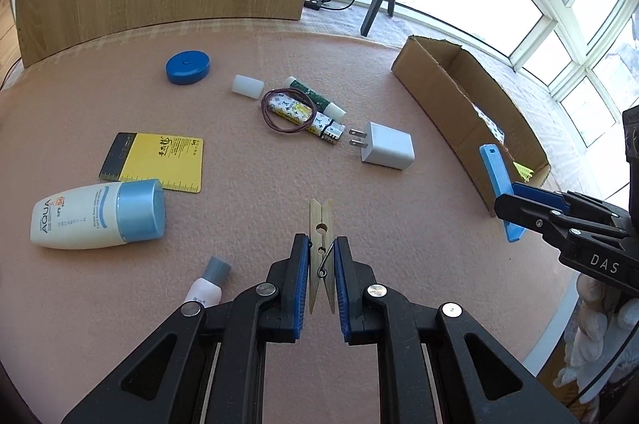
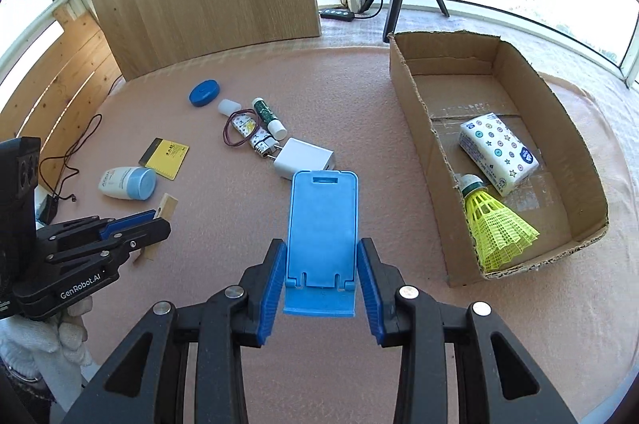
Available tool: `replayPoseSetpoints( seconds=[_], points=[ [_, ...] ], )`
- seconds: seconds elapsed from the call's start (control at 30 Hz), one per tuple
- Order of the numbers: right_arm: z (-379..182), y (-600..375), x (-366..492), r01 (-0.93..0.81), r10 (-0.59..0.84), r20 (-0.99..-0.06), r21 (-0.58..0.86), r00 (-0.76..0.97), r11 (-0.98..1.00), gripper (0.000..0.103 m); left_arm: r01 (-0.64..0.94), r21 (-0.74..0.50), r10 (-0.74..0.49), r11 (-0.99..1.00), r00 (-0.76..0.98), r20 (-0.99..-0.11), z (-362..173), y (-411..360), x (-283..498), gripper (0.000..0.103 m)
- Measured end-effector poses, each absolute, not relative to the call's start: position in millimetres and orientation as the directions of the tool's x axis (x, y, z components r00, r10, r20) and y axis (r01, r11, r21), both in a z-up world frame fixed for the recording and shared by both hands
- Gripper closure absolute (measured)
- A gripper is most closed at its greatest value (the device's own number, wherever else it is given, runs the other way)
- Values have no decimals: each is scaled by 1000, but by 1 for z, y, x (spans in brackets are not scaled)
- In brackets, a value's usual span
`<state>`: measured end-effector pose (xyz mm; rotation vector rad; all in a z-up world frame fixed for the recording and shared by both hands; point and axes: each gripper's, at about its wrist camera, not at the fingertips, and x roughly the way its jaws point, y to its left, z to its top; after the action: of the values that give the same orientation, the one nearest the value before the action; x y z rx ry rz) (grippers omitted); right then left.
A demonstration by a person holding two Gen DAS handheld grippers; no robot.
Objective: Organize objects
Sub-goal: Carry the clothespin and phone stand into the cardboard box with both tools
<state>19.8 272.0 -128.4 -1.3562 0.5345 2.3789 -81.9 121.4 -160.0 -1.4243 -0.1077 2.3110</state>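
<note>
While both tools are raised over the pink mat (image 1: 399,224), the left gripper (image 1: 322,276) is seen clenched on a wooden clothespin (image 1: 321,224) at lower centre of the left wrist view, its pads pressed against both sides. The right gripper (image 2: 321,284) is clamped on a blue phone stand (image 2: 321,224), held upright at lower centre of the right wrist view. A cardboard box (image 2: 415,112) is noted at the right of that view; a tissue pack (image 2: 499,152) and a yellow shuttlecock (image 2: 495,224) are lying inside it. A white charger (image 1: 387,144), a sunscreen bottle (image 1: 96,216), a yellow card (image 1: 159,160) and a blue round lid (image 1: 187,66) are recorded on the mat at left and centre.
</note>
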Motion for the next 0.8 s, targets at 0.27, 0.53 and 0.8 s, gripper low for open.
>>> replayPoseSetpoints(
  seconds=[0.27, 0.53, 0.8],
  points=[
    [-106, 312, 53, -534, 187, -848, 128, -496, -836, 70, -373, -287, 435, -882, -413, -800, -137, 171, -103, 90],
    [-91, 355, 74, -580, 267, -831, 80, -487, -811, 70, -456, -281, 489, -845, -442, -752, -106, 239, -124, 90],
    [-93, 394, 81, -604, 290, -829, 71, -478, -794, 70, -510, -255, 506, -821, -445, -739, -90, 318, -154, 90]
  ],
)
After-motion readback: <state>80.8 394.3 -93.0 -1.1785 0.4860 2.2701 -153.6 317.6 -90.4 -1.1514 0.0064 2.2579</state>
